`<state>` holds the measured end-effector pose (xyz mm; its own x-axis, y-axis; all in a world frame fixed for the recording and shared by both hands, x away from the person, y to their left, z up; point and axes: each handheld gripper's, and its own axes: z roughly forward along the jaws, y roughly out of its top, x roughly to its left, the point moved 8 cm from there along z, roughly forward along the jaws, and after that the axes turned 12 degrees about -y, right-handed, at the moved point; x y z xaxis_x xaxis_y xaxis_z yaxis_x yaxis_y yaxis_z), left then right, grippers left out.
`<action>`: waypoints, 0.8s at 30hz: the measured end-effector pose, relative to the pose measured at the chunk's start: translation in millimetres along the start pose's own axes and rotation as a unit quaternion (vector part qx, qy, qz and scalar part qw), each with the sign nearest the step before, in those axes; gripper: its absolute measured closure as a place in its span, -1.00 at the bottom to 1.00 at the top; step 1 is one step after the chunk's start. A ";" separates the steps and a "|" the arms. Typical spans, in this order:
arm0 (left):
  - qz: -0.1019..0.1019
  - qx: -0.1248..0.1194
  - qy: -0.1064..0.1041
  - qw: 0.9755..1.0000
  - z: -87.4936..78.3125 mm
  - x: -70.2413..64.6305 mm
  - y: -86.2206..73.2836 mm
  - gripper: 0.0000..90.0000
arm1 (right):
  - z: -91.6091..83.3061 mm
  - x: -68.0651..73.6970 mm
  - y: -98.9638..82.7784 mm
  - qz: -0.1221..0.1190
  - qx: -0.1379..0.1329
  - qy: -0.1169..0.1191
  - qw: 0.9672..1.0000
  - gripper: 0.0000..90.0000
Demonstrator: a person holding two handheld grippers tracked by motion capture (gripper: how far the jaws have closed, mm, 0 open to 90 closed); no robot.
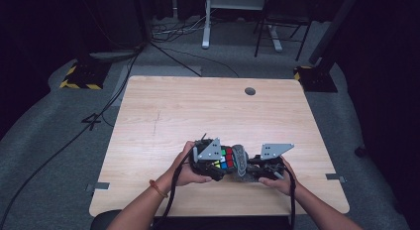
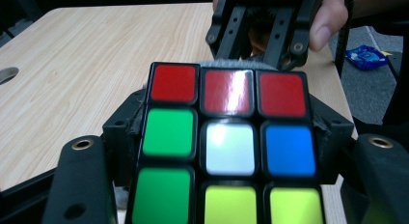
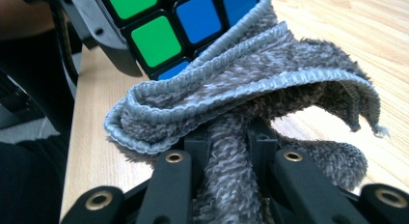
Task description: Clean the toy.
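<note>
1. Two grippers are held close together near the person's edge of the table [image 1: 163, 106], and the work between them is judged to be the wiping of a puzzle cube with a cloth.
2. Nearest in the left gripper view, the puzzle cube [image 2: 226, 147] is clamped from both sides by the jaws of the left gripper [image 1: 214, 163]; it is gripped firmly, with a face of red, green, white, blue and yellow stickers turned toward that camera.
3. In the right gripper view, the grey cloth [image 3: 251, 103] is pinched between the closed jaws of the right gripper [image 3: 230, 151], and its hemmed fold is pressed against the cube's blue and green stickers.
4. The relation that matters: the cube lies straight ahead of the right gripper's jaws, touching the cloth, on the side away from the left gripper's camera. In the high view the cloth [image 1: 240, 160] is seen between the two grippers, with the cube just to its left.
5. The next stroke is judged to run across the cube's face, so the cloth must be kept flat against it while the cube is held steady.
6. Farther off, a round cable hole [image 1: 250, 91] is set near the table's far edge.
</note>
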<state>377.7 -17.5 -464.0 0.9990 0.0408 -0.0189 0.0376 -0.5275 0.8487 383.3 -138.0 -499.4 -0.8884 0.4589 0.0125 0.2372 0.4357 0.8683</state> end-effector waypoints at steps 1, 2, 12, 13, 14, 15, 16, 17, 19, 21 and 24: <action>0.000 0.002 0.000 1.000 0.4 0.2 -0.6 -0.28 | -0.9 -0.6 0.1 0.001 -0.002 0.000 1.000 0.70; 0.001 0.007 0.000 1.000 0.6 0.4 -1.5 -0.28 | -1.5 -1.0 0.2 0.001 -0.003 -0.002 1.000 0.70; 0.009 0.061 0.012 0.998 12.7 0.2 -14.3 -0.27 | -12.8 -3.3 6.7 0.012 -0.032 0.003 0.999 0.70; 0.012 0.068 0.013 0.998 14.0 0.1 -15.2 -0.26 | -13.1 -3.1 6.6 0.010 -0.031 0.001 0.999 0.70; 0.010 0.069 0.014 0.997 14.6 0.1 -15.4 -0.26 | -13.4 -3.0 6.7 0.011 -0.032 0.001 0.999 0.70; 0.011 0.070 0.014 0.997 14.5 0.2 -15.3 -0.26 | -13.8 -3.1 7.0 0.011 -0.033 0.001 0.999 0.70; 0.012 0.067 0.015 0.998 14.1 0.5 -14.8 -0.26 | -14.1 -3.2 7.6 0.011 -0.035 0.001 0.999 0.70; 0.011 0.066 0.015 0.998 13.6 0.7 -14.4 -0.26 | -14.3 -3.5 8.0 0.009 -0.034 -0.002 0.999 0.70; 0.008 0.062 0.017 0.998 12.1 1.7 -13.8 -0.25 | -14.0 -3.8 8.3 0.005 -0.032 -0.008 0.999 0.71; 0.006 0.060 0.014 0.998 11.4 1.7 -13.3 -0.25 | -12.5 -4.2 7.0 0.002 -0.026 -0.013 1.000 0.71; 0.004 0.057 0.014 0.998 10.5 1.4 -12.1 -0.25 | -7.6 -5.7 0.7 0.002 -0.007 -0.019 1.000 0.71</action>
<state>378.9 -19.9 -479.9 0.9983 0.0587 0.0037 0.0336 -0.6207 0.7833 385.5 -146.3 -495.1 -0.8721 0.4893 -0.0020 0.2353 0.4230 0.8751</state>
